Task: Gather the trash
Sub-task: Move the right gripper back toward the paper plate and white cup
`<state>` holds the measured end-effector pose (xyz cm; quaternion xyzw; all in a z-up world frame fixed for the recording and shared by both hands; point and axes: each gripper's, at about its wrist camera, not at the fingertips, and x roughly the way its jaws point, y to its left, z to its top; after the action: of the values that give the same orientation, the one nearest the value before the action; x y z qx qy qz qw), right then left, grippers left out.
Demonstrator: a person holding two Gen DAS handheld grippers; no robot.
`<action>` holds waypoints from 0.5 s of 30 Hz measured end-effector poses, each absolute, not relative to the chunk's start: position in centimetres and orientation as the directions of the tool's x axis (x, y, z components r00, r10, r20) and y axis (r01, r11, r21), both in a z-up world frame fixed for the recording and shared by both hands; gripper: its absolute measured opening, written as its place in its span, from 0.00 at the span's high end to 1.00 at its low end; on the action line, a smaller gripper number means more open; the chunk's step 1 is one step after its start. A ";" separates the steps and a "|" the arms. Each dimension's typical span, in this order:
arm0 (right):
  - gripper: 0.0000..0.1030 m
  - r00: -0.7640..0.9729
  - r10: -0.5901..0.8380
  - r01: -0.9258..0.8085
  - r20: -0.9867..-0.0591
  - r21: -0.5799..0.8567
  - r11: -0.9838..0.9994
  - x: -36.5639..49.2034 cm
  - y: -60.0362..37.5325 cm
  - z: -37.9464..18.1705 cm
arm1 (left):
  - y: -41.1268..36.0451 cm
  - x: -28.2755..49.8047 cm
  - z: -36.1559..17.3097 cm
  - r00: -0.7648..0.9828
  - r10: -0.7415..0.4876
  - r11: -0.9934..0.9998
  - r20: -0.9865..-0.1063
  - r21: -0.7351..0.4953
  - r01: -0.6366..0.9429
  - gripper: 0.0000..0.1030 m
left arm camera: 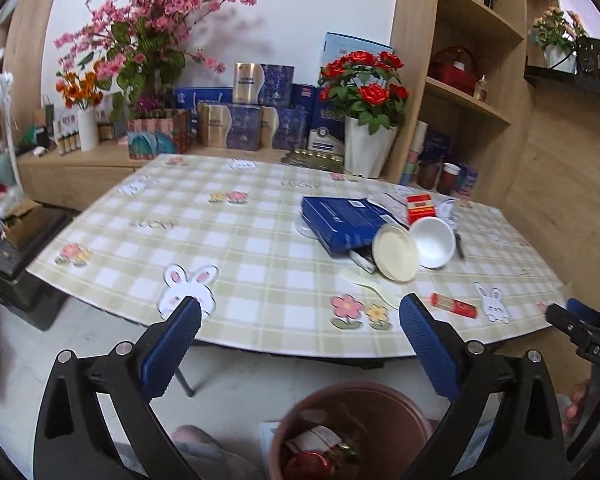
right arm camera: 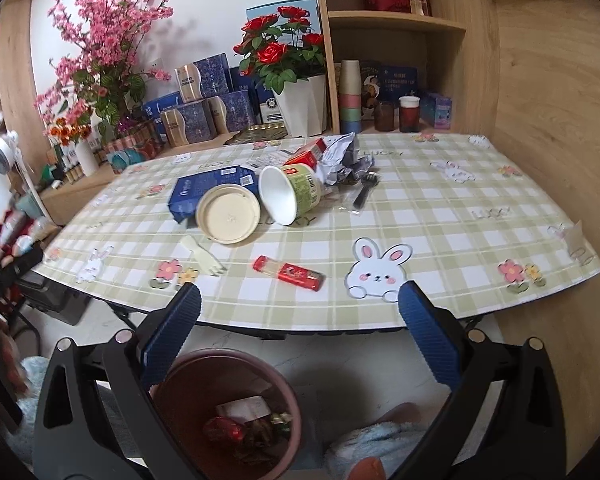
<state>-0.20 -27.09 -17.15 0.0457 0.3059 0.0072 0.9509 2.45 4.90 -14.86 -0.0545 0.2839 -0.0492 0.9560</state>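
The checked table (right arm camera: 420, 216) is carrying the litter: a blue box (right arm camera: 216, 190) lying flat, a cream lid (right arm camera: 228, 214) leaning against it, a tipped cup (right arm camera: 290, 192) touching the lid, and a red packet (right arm camera: 289, 273) near the front edge. Below, the brown bin (right arm camera: 228, 412) is sitting on the floor, holding wrappers. The left gripper (left arm camera: 300, 312) and right gripper (right arm camera: 299, 300) are hovering spread wide, grasping nothing.

Checked table (right arm camera: 440, 208): blue box (right arm camera: 212, 188), lid (right arm camera: 228, 214), cup (right arm camera: 292, 192), fork (right arm camera: 204, 258)
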 end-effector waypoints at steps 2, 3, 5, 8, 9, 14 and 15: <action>0.05 0.814 0.034 0.027 -0.580 0.097 0.995 0.0 -27.3 -17.3 | 5.0 2.8 -14.8 0.834 -0.121 0.990 -0.539 -0.124 0.063 0.06; 0.05 0.813 0.037 0.033 -0.581 0.110 0.993 0.1 -27.6 -17.3 | 5.0 3.1 -14.8 0.833 -0.119 0.991 -0.540 -0.121 0.063 0.06; 0.05 0.809 0.046 0.042 -0.586 0.136 0.990 0.4 -27.9 -17.5 | 5.2 3.7 -14.7 0.833 -0.115 0.991 -0.541 -0.118 0.060 0.06; 0.05 0.799 0.058 0.040 -0.598 0.148 0.988 1.0 -28.1 -17.8 | 5.4 4.4 -14.6 0.833 -0.114 0.991 -0.542 -0.125 0.054 0.06; 0.05 0.797 0.061 0.036 -0.601 0.148 0.988 1.1 -28.0 -17.8 | 5.4 4.6 -14.5 0.833 -0.113 0.991 -0.542 -0.126 0.053 0.06; 0.05 0.777 0.100 0.003 -0.622 0.162 0.987 2.6 -27.4 -18.1 | 5.5 5.8 -14.5 0.830 -0.109 0.992 -0.547 -0.112 0.057 0.06; 0.05 0.771 0.097 0.002 -0.630 0.155 0.988 2.9 -27.2 -18.2 | 5.6 6.0 -14.5 0.830 -0.108 0.992 -0.548 -0.109 0.057 0.06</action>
<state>2.95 -27.19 -18.24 0.0733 0.3377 0.0253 0.9381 6.04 5.56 -14.55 -0.0443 0.2887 -0.0430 0.9554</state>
